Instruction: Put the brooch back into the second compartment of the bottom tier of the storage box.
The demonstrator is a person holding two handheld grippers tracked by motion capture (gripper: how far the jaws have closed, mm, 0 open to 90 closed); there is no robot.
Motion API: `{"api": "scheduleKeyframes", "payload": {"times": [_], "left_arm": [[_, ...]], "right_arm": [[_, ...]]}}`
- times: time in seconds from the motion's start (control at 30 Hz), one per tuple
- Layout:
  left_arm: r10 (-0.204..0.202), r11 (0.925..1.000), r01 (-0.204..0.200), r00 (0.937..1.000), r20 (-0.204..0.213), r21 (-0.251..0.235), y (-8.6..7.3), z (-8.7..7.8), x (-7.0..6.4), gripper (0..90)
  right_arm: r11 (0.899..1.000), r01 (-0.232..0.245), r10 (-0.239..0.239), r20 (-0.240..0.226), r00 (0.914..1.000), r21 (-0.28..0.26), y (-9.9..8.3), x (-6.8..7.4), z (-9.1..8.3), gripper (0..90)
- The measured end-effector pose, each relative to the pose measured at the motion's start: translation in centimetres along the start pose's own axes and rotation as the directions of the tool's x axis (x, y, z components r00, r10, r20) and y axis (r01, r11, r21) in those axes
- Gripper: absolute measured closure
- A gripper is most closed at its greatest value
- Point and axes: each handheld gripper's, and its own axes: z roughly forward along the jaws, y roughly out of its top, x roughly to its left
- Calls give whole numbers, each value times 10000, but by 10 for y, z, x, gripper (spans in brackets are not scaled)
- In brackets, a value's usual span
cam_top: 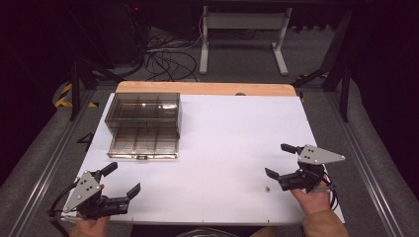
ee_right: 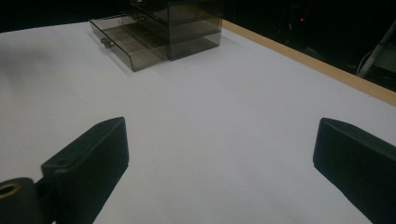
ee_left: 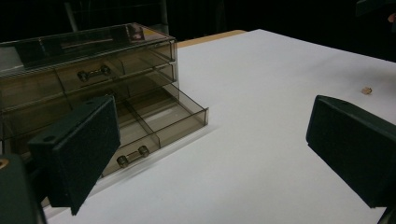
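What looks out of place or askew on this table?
The drawer unit's bottom drawer stands pulled out while the upper ones are shut. A tiny brown bit lies loose on the white tabletop near the right gripper.

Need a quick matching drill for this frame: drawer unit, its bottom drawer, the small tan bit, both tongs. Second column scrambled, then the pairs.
1. bottom drawer
2. small tan piece
3. left tongs
4. drawer unit

A. far left of the white table
B. open, near left table corner
C. pulled out
D. on the table beside the right tongs

Pairs: 1-C, 2-D, 3-B, 4-A
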Motion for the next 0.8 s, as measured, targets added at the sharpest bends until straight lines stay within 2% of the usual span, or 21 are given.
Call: {"api": "scheduleKeyframes", "payload": {"times": [0.2, 0.47, 0.57, 0.63, 0.8], "left_arm": [[-5, 10000, 5, 10000, 19, 26, 0, 0, 0, 39], [4, 10000, -4, 10000, 14, 34, 0, 0, 0, 38], [2, 10000, -2, 10000, -1, 100, 0, 0, 1, 39], [-38, 10000, 38, 10000, 9, 91, 0, 0, 1, 39], [11, 10000, -11, 10000, 23, 89, 0, 1, 1, 39]], "right_arm": [[9999, -144, 145, -163, 9998, 93, 2, 0, 0, 28], [9991, -350, 361, -472, 9982, 234, 3, 1, -3, 101], [9974, -349, 397, -770, 9962, 622, 4, 1, -1, 139], [9974, -307, 359, -793, 9962, 657, 4, 1, -1, 142], [9932, -120, 228, -921, 9955, 1160, 8, 2, -1, 173]]}}
